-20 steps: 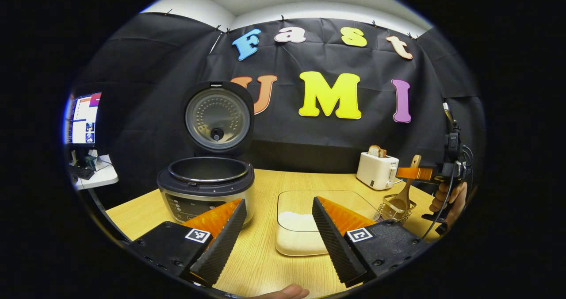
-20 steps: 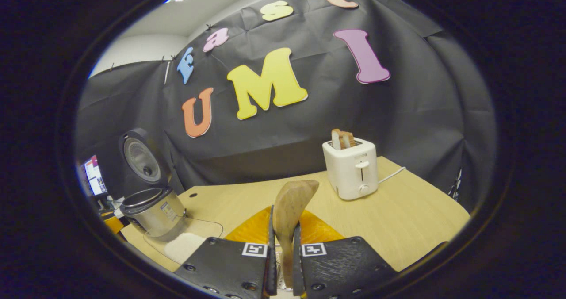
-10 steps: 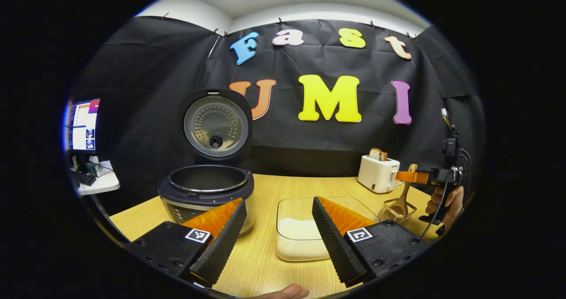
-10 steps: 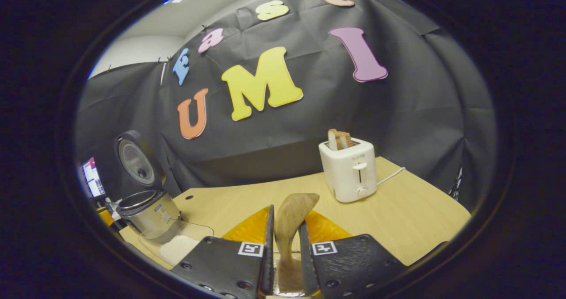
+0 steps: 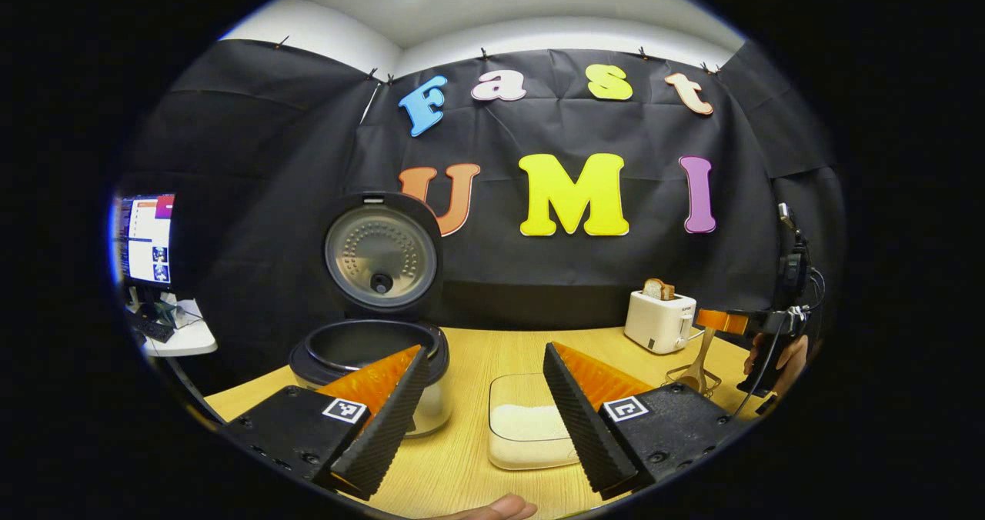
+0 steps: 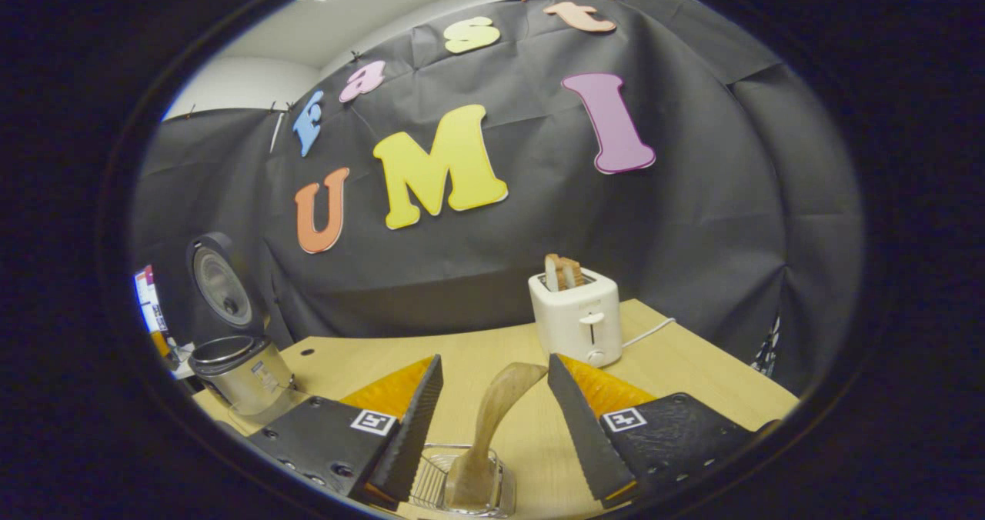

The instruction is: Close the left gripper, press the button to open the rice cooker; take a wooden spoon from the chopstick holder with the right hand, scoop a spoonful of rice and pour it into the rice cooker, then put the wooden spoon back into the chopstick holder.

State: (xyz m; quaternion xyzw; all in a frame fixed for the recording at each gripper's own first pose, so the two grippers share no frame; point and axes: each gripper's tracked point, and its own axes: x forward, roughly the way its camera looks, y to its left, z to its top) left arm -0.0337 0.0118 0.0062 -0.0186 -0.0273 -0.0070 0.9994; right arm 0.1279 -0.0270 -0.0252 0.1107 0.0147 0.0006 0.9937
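Note:
The wooden spoon (image 6: 499, 408) stands bowl-down in the wire chopstick holder (image 6: 431, 480), its handle leaning between the spread fingers of my right gripper (image 6: 495, 362), which is open and touches nothing. In the left gripper view the spoon (image 5: 699, 368) and holder (image 5: 681, 372) sit at the far right under the right gripper (image 5: 722, 321). The rice cooker (image 5: 368, 347) stands with its lid (image 5: 381, 247) raised. A clear dish of rice (image 5: 531, 424) lies on the table. My left gripper (image 5: 485, 348) is open and holds nothing, near the table's front.
A white toaster (image 6: 575, 316) with bread stands at the back of the wooden table (image 6: 692, 374). The rice cooker (image 6: 238, 362) is far left in the right gripper view. A hand (image 5: 777, 355) holds the right gripper. A monitor (image 5: 146, 235) stands on a side desk at left.
My right gripper has opened and let go of the spoon, which now rests in the holder. The left gripper has drawn back a little from the cooker.

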